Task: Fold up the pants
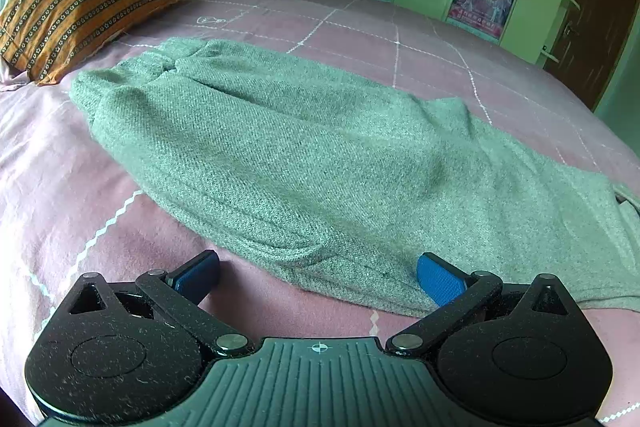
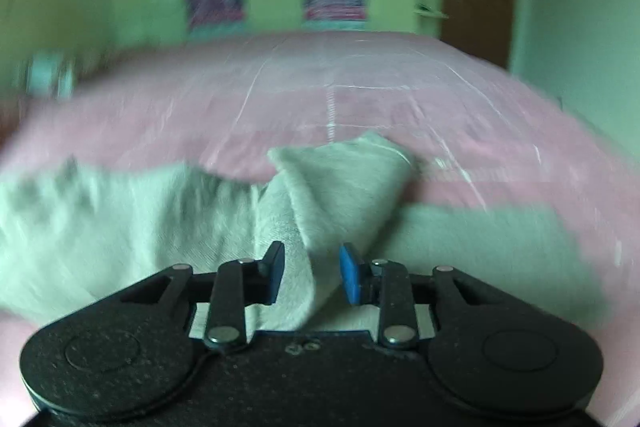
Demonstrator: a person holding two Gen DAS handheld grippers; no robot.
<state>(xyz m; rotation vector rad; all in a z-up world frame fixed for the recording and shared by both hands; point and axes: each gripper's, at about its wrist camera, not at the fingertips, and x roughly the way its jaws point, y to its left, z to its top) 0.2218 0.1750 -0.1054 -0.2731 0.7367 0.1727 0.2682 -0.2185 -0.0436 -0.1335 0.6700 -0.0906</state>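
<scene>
Grey knit pants [image 1: 280, 155] lie across the pink bed [image 1: 400, 39], the left gripper [image 1: 318, 277] spread wide and empty, while the right gripper [image 2: 312, 275], not fully clenched on a raised fold, might drop it.

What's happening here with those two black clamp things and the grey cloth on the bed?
A person is folding grey pants on a pink bed, holding a gripper in each hand. The left gripper hovers wide open at the near edge of the pants, gripping nothing. The right gripper has a raised fold of the cloth between its fingers, which look partly open; that view is blurred, so it seems to be moving. Two pillows lie beyond.
</scene>
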